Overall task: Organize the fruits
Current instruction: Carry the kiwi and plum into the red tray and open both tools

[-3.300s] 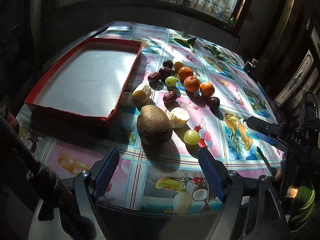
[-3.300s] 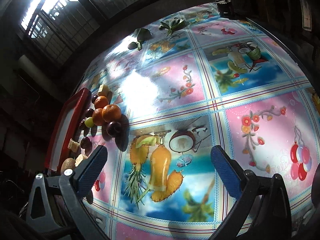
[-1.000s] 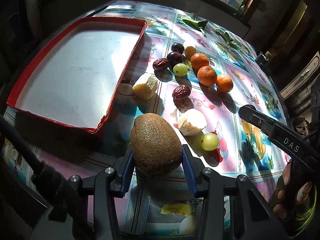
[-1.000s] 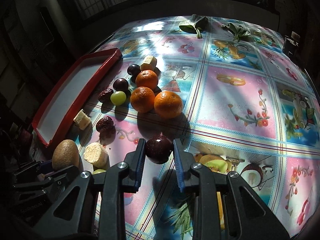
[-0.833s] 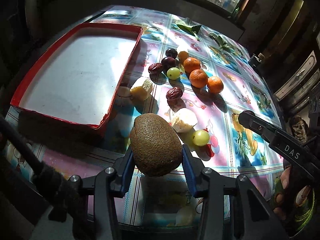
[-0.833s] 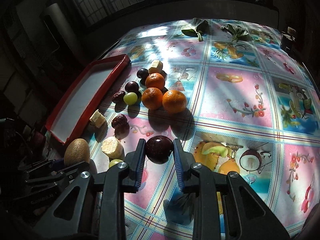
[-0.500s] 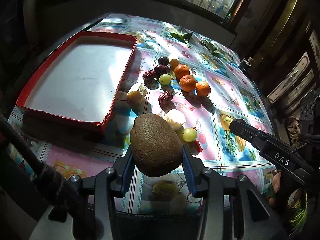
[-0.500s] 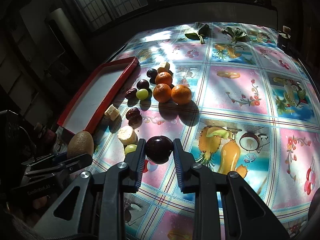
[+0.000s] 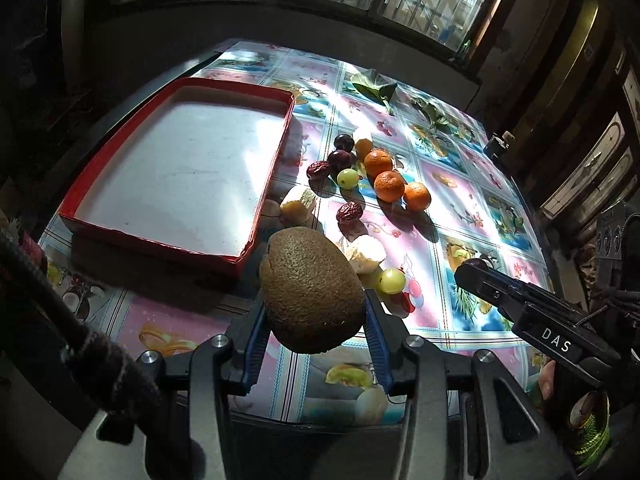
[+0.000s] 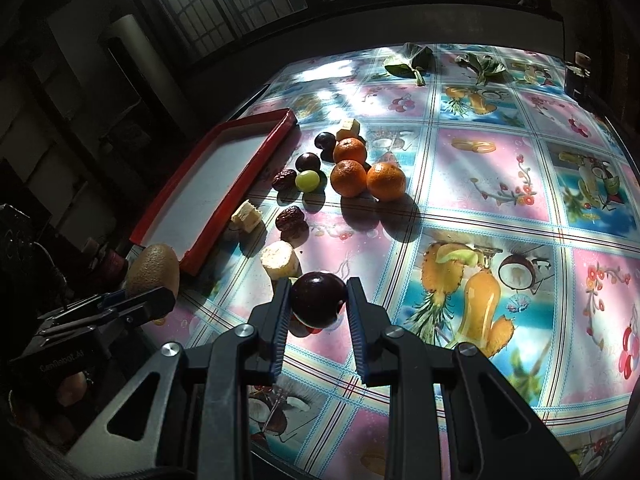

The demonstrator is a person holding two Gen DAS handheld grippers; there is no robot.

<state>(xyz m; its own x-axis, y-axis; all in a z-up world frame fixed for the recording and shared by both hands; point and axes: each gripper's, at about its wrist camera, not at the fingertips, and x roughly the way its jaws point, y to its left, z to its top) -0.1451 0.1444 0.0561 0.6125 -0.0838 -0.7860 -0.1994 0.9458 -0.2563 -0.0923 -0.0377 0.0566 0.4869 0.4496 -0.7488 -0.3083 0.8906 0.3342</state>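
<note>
My left gripper [image 9: 314, 312] is shut on a brown kiwi [image 9: 312, 290] and holds it above the table near the front edge. The same kiwi [image 10: 153, 268] shows at the left of the right wrist view. My right gripper [image 10: 318, 300] is shut on a dark plum [image 10: 318, 299], also lifted off the cloth. An empty red tray [image 9: 256, 216] with a white floor lies at the left. Between tray and grippers lie three oranges [image 9: 389, 186], two green grapes [image 9: 392, 280], red dates [image 9: 349, 213], dark plums [image 9: 339, 159] and pale fruit chunks [image 9: 366, 254].
A fruit-print tablecloth [image 10: 500, 184] covers the table. Green leaves [image 10: 408, 62] lie at the far edge under the barred window. A small dark object [image 10: 576, 76] stands at the far right corner. The right gripper's body [image 9: 532, 320] crosses the right of the left wrist view.
Both grippers have risen and drawn back from the fruit pile, each carrying its fruit; the kiwi and the plum now hang clear of the cloth. The grips are unchanged.
</note>
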